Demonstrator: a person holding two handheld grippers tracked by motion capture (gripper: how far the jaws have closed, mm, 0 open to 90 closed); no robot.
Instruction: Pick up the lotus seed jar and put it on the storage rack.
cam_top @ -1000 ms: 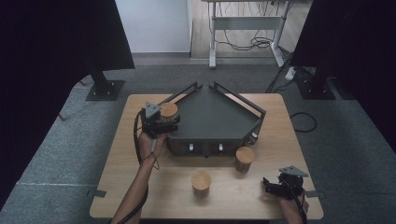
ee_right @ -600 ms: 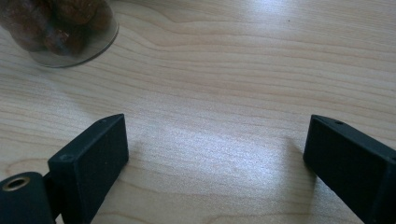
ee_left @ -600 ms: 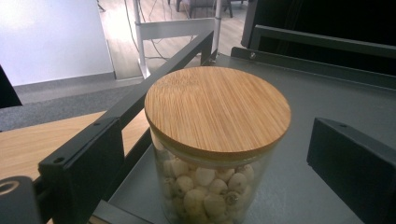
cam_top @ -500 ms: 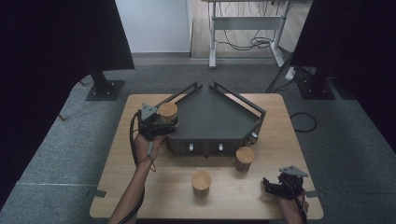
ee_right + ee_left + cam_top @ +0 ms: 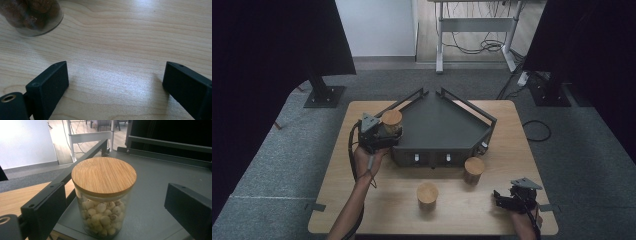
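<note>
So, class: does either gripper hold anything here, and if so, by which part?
Nothing is held. The left gripper has its jaws open around the jar, clear of its glass. The right gripper is open over the bare table.

Black left claw (image 5: 388, 134), grey triangular plate, trailing black cable

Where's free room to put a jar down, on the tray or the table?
Most of the dark tray floor is bare; the one jar stands at its left corner between the open left tongs. Table's left strip is also free. Crowded: in front of the tray, two jars, right tongs alongside.
</note>
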